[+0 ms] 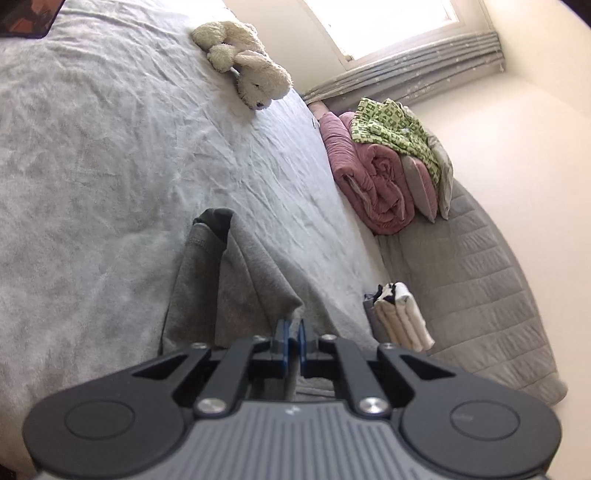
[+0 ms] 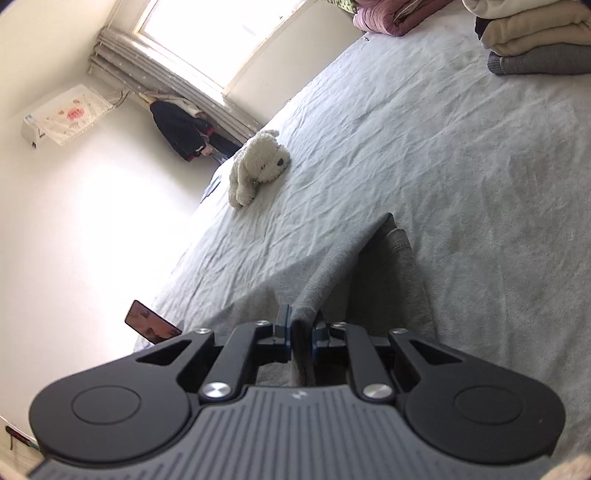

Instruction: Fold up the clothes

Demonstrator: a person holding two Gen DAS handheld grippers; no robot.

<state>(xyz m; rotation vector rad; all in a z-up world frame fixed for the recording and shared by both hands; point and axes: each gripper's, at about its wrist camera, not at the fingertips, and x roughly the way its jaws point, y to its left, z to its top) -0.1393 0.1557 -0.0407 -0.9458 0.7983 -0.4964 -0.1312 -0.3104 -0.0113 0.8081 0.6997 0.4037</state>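
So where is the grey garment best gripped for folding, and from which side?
By its near edge, one corner each, from the bed's near side. The grey garment trails away across the sheet, near hem bunched and raised. The left hand-held gripper and right hand-held gripper are both shut on that edge.

Bright window (image 1: 388, 26) daylight, blown-out wall (image 2: 92, 221), fisheye-bent edges

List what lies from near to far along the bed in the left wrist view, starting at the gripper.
left gripper shut on the grey garment → bare stretch of grey bedsheet → white plush dog → window.
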